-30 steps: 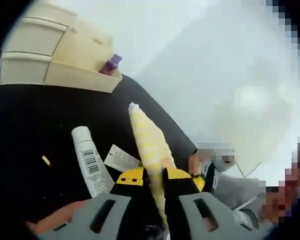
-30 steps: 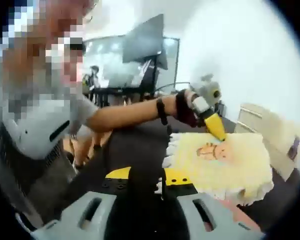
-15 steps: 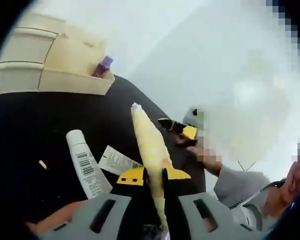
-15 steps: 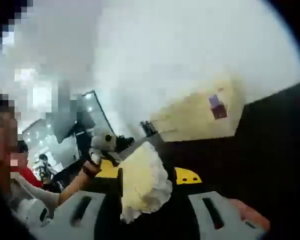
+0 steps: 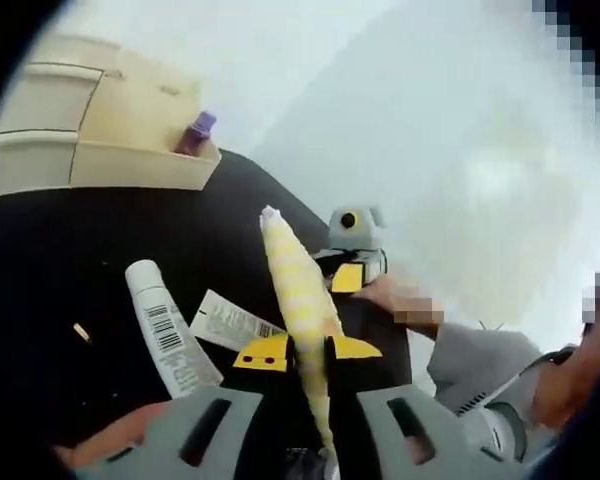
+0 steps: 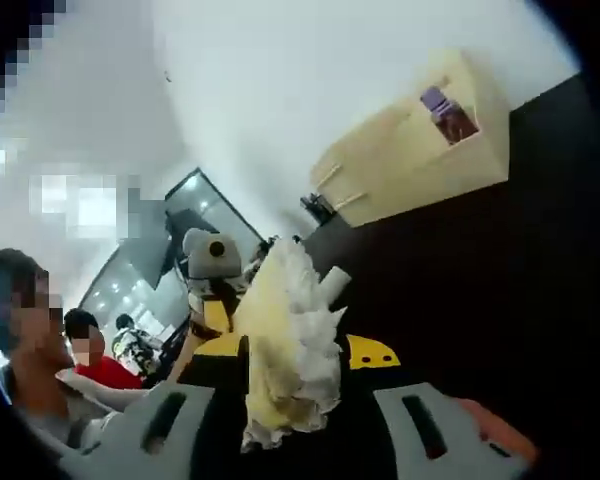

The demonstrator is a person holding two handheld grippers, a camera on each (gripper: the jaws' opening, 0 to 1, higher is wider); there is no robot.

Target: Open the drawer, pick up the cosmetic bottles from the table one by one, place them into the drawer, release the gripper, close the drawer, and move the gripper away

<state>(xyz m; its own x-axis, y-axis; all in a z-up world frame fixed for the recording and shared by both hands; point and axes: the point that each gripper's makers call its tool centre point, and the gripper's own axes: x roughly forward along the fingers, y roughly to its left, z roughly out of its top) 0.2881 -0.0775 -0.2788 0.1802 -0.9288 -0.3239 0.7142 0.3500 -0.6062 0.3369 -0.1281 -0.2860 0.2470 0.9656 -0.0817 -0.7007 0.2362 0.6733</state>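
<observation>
Clamping a yellow checked sachet (image 5: 302, 300) between closed jaws, left gripper (image 5: 308, 352) held above the black table (image 5: 70, 260). Same sachet seen in the right gripper view as a pale, frilly-edged packet (image 6: 285, 345), pinched there by the right gripper (image 6: 292, 352) as well. Right gripper also seen in the left gripper view (image 5: 348, 262), beside the sachet's far end, with a hand (image 5: 400, 300) behind it.

On the table: white tube (image 5: 165, 328) with a barcode, lying flat just left of the sachet; flat white label card (image 5: 228, 322) between tube and sachet, touching the tube or just beside it, cannot tell which. Small tan scrap (image 5: 80, 331) further left.

Cream drawer unit (image 5: 90, 125) at the table's far edge, one drawer pulled open, purple-capped bottle (image 5: 194, 133) standing tilted inside it. Same unit (image 6: 420, 150) and bottle (image 6: 446, 112) visible in the right gripper view.
</observation>
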